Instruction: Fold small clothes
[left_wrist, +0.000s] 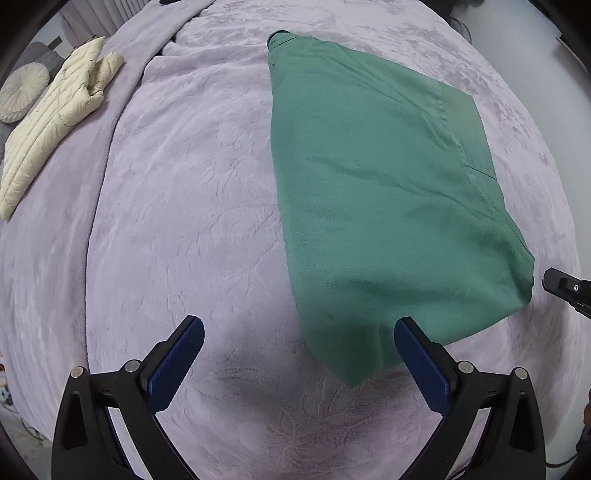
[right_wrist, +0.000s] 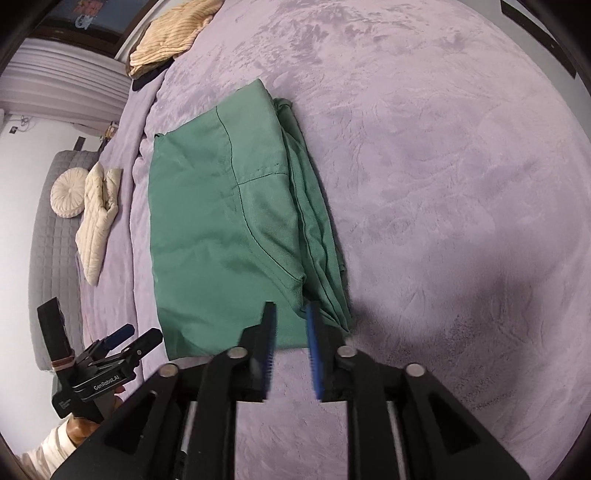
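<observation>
Both grippers hover low over the folded green garment (left_wrist: 373, 206) on the bed (left_wrist: 184, 229).

Left gripper (left_wrist: 299, 354) jaws wide apart, empty; right gripper (right_wrist: 290, 350) jaws narrowly parted (nothing held); garment's long axis runs near to far.

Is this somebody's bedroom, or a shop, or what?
Most likely a bedroom. A wide bed with a lilac blanket holds the green garment, and a round cushion leans by a grey quilted headboard.

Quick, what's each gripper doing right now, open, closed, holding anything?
Left gripper: wide open, holding nothing, poised above the near corner of the green garment.
Right gripper: open with a narrow gap, empty, at the garment's near edge.
</observation>
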